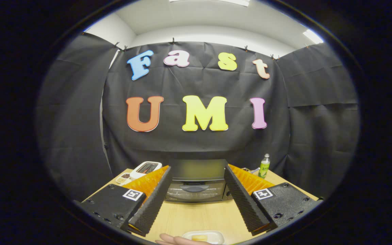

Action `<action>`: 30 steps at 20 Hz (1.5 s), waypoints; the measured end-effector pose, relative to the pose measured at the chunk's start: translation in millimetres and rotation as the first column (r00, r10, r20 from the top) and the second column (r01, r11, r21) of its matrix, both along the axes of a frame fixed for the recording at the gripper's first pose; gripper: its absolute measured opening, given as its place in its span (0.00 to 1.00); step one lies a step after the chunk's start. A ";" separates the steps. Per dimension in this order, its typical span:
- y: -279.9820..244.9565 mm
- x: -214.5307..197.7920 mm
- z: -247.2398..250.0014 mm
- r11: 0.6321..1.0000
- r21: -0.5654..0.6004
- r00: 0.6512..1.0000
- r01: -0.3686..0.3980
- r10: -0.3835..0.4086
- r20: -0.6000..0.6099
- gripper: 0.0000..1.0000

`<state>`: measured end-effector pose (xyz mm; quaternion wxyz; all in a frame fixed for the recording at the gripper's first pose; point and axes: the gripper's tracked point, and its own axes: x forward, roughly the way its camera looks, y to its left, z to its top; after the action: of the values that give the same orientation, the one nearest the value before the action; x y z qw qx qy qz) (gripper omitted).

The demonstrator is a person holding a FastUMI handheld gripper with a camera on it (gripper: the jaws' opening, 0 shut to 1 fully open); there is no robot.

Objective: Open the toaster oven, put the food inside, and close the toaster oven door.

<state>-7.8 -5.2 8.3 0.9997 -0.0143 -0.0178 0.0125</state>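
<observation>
- The jaws point(197, 199) are spread wide apart and hold nothing; bare table shows in the gap between the two ridged pads.
- Each finger point(153, 197) angles inward from a dark mounting block that carries a small square black-and-white marker.
- Straight ahead, framed between the fingertips, sits the toaster oven point(196, 180), a dark box with a glass-fronted door. The door is closed, and its curved handle point(195, 188) runs across the top of the door.
- The oven stands apart from the jaws, with a strip of table between them.
- Behind the fingers, at the near edge of the table, lies a small white dish point(204, 236) holding a pale yellow piece of food point(199, 238). A person's hand point(174, 240) rests just beside the dish, fingertips close to its rim; whether they touch it cannot be told.
- The table point(196, 217) is light wood.
- To the left of the oven, beyond the left finger, lies a white flat device point(145, 169) with a dark face, and beside it a small tray of snacks point(124, 177).
- To the right of the oven stands a green bottle point(264, 166), upright, near the back of the table.
- Black cloth point(305, 119) hangs on three sides around the table, clipped along its top.
- Above the cloth are white walls and a ceiling with bright strip lights point(313, 36).
</observation>
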 end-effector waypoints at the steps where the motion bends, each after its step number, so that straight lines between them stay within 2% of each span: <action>1: -2.4 2.2 -0.6 1.000 0.001 1.000 0.003 -0.003 -0.001 1.00; 6: -9.5 27.3 -10.3 1.000 0.026 1.000 0.017 -0.016 -0.025 1.00; 13: -10.7 118.2 -37.8 0.999 0.017 0.997 0.037 -0.036 -0.065 1.00; 15: -11.4 146.7 -42.7 0.998 -0.010 0.997 0.066 -0.066 -0.039 1.00; 18: 10.9 177.3 -52.5 0.997 -0.069 0.999 0.027 -0.029 -0.032 1.00; 20: 15.2 190.8 -54.9 0.993 -0.115 0.999 0.028 -0.030 -0.020 1.00; 24: 25.7 214.5 -79.3 0.992 -0.128 0.997 -0.018 0.009 -0.071 0.99; 30: 9.5 235.4 -139.8 0.998 -0.063 0.968 0.012 -0.027 -0.249 0.99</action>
<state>227.5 4.3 -131.5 0.9931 -0.0432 0.1088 0.0050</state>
